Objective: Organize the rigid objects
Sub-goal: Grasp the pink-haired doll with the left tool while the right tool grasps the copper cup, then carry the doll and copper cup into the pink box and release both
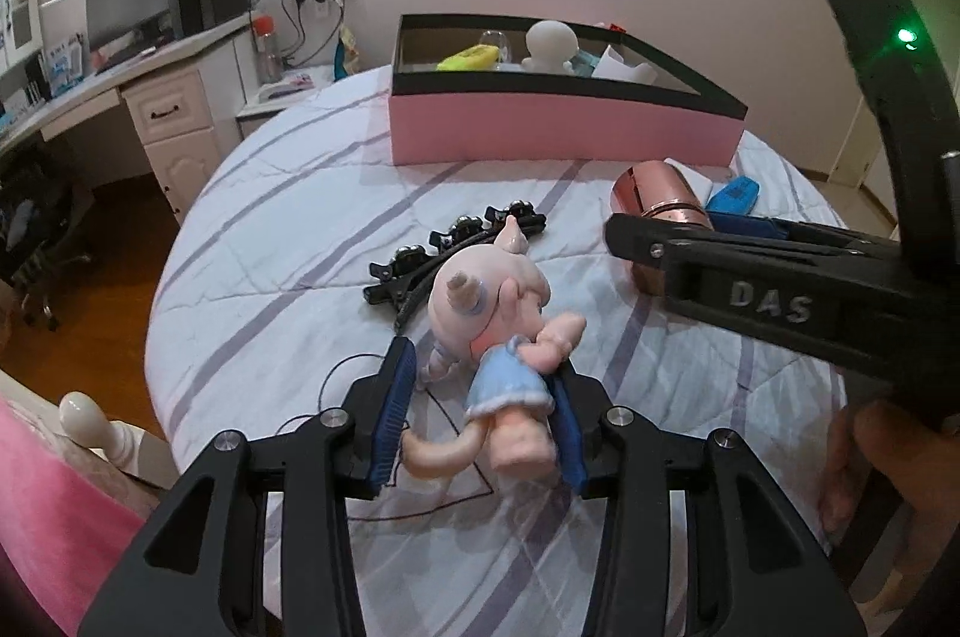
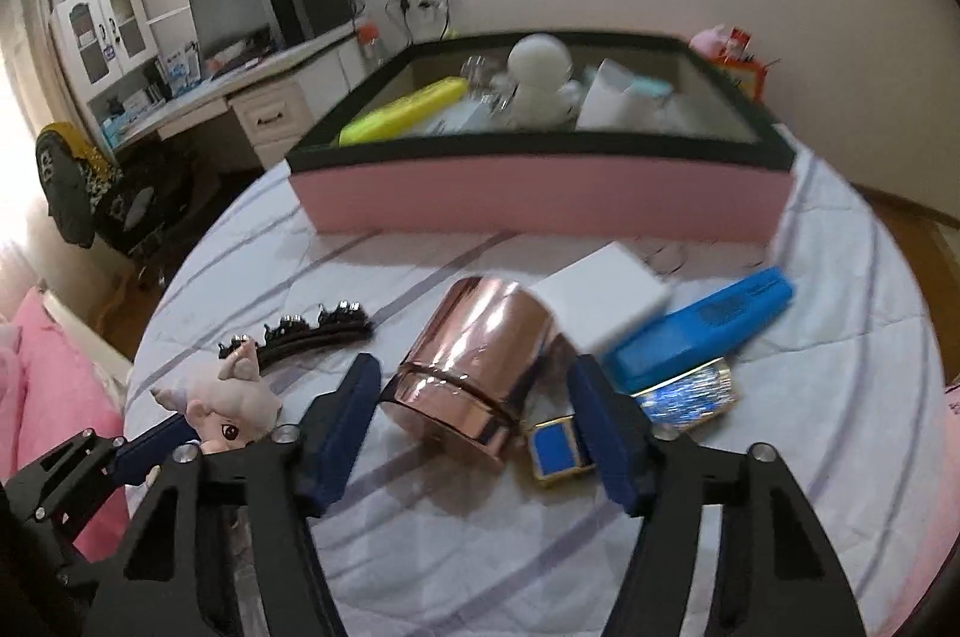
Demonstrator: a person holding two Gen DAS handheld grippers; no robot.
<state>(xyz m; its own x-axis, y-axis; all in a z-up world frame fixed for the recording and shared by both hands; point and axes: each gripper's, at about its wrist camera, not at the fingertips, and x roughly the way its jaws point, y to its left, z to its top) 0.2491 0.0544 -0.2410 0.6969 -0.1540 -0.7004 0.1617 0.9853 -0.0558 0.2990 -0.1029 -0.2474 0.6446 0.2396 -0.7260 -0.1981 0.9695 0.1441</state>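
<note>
A pink doll figure in a blue dress (image 1: pixel 510 349) lies on the quilted bed between the open fingers of my left gripper (image 1: pixel 483 367); the right pad touches its side, the left pad stands apart. The doll's head (image 2: pixel 231 406) shows at lower left in the right wrist view. My right gripper (image 2: pixel 477 391) is open around a rose-gold cylinder (image 2: pixel 474 355) lying on its side, not closed on it. The cylinder also shows in the left wrist view (image 1: pixel 654 196). A pink box with a black rim (image 1: pixel 558 126) holds several items at the back (image 2: pixel 540 199).
Black hair clips (image 1: pixel 456 241) lie beyond the doll. A white block (image 2: pixel 600 298), a blue case (image 2: pixel 702 331) and a small blue and gold box (image 2: pixel 561 448) lie right of the cylinder. A desk with a monitor (image 1: pixel 129 0) stands left of the bed.
</note>
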